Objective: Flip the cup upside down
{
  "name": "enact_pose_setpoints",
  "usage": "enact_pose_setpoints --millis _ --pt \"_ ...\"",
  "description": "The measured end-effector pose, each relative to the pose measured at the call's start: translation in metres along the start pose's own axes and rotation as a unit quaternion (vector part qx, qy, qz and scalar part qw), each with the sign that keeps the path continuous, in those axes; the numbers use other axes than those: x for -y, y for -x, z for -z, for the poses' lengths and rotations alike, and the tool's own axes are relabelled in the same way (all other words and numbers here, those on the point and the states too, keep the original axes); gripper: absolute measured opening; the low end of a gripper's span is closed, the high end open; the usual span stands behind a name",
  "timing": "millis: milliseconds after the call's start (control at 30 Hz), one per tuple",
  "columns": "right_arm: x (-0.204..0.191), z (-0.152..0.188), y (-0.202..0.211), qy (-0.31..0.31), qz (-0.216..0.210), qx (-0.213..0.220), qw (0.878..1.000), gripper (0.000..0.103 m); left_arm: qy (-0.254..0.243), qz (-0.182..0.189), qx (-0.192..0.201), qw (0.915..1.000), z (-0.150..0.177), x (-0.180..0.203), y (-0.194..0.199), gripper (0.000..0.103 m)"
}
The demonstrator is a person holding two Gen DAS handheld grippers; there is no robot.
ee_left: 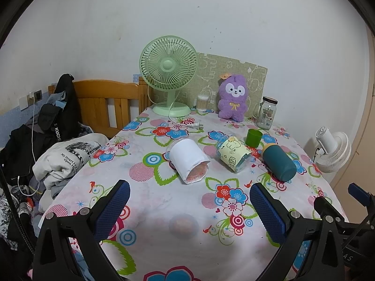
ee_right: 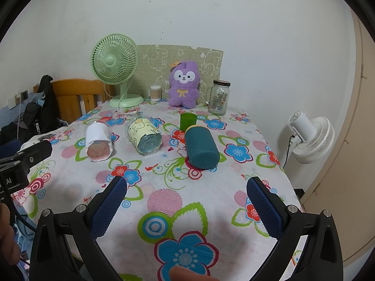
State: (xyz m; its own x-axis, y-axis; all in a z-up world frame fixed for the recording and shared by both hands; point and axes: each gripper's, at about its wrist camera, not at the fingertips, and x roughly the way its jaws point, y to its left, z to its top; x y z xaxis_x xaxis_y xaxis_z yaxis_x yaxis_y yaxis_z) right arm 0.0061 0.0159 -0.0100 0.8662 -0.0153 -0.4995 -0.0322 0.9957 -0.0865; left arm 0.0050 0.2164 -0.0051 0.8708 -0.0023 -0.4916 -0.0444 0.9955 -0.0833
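Observation:
Three cups lie on their sides on the floral tablecloth: a clear cup wrapped in white paper (ee_left: 189, 163) (ee_right: 99, 142), a clear cup with a yellow cartoon sleeve (ee_left: 234, 156) (ee_right: 145, 137), and a dark teal cup (ee_left: 279, 162) (ee_right: 202, 147). A small green cup (ee_left: 253, 137) (ee_right: 188, 121) stands upright behind them. My left gripper (ee_left: 189, 193) is open and empty, short of the white cup. My right gripper (ee_right: 186, 186) is open and empty, short of the teal cup. The other gripper shows at each view's edge.
At the table's back stand a green desk fan (ee_left: 169, 75), a cotton swab jar (ee_left: 202, 103), a purple plush toy (ee_left: 233, 98) and a glass jar (ee_left: 267, 112). Clothes (ee_left: 68, 161) pile on the bed at left. A white fan (ee_right: 309, 135) stands at right.

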Motion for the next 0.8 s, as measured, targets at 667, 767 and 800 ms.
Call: enact_pose_setpoints --millis 667,767,800 --pt "-0.069 -0.045 -0.082 0.075 -0.130 -0.093 0.984 0.103 0.018 0.016 -0.089 0.9957 -0.002 -0.073 -0.056 0.103" --pt "-0.086 -0.054 -0.098 0.090 -0.146 -0.110 0.979 0.103 0.020 0.017 -0.103 0.9944 -0.005 -0.089 -0.069 0.103" --pt "-0.090 -0.057 -0.102 0.093 -0.150 -0.114 0.978 0.103 0.018 0.016 -0.106 0.9941 -0.007 -0.093 -0.071 0.103"
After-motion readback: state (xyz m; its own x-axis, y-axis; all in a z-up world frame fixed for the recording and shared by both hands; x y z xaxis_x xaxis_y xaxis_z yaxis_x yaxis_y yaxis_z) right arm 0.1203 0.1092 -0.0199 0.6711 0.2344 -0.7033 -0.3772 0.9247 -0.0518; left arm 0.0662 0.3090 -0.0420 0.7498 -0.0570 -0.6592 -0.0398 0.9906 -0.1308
